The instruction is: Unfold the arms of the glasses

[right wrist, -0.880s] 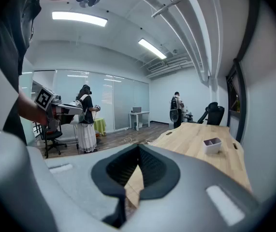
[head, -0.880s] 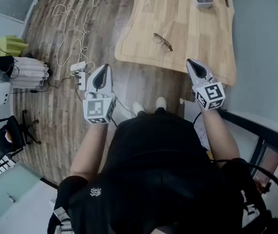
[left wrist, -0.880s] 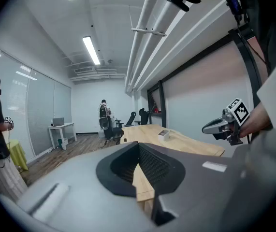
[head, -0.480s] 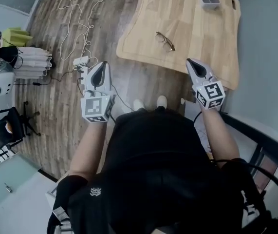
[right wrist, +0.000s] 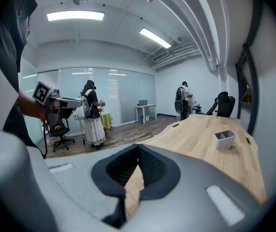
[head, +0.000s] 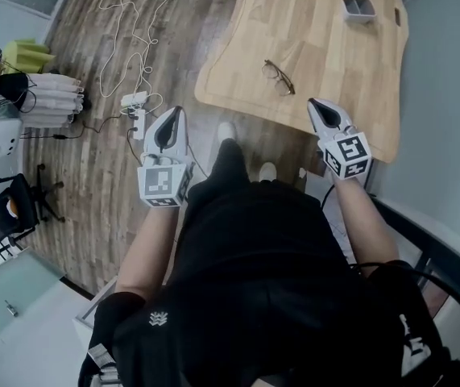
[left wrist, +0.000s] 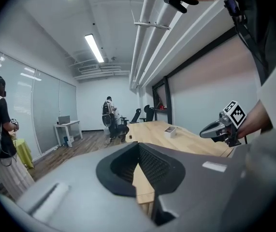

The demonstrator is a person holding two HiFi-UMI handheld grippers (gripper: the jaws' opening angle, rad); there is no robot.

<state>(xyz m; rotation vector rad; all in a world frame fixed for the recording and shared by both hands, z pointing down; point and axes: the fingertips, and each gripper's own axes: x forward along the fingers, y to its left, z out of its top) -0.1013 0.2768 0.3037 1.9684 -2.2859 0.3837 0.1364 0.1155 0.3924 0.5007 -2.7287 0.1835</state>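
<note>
Wood-plank floor [head: 93,160] lies open to the left of a pale wooden surface [head: 326,47], with a white cable [head: 133,31] looped across it and a power strip [head: 133,101] lying near the left gripper. The surface's near edge curves round at its left corner. Its right edge runs close along a pale wall [head: 447,95], leaving little room on that side.

The glasses [head: 279,76] lie on the surface, a short way in from the near edge, with bare wood all round them. Whether their arms are folded cannot be made out at this size. A small grey tray [head: 358,8] stands well apart from them, toward the far right corner.

The left gripper [head: 175,110] hangs over the floor, left of the rounded corner and clear of the surface. The right gripper [head: 312,101] is held over the near edge, to the right of the glasses. Both are well short of the glasses, which lie ahead and between them, nearer the right one.

Both forearms reach forward, one on each side of the body. Each gripper points ahead and slightly down, its marker cube toward the person. One pale shoe [head: 226,130] is set just beside the near edge, the other shoe [head: 267,170] behind it.

The left fingers [left wrist: 150,166] are clenched with nothing between them. The right fingers [right wrist: 152,170] are likewise clenched and empty.
</note>
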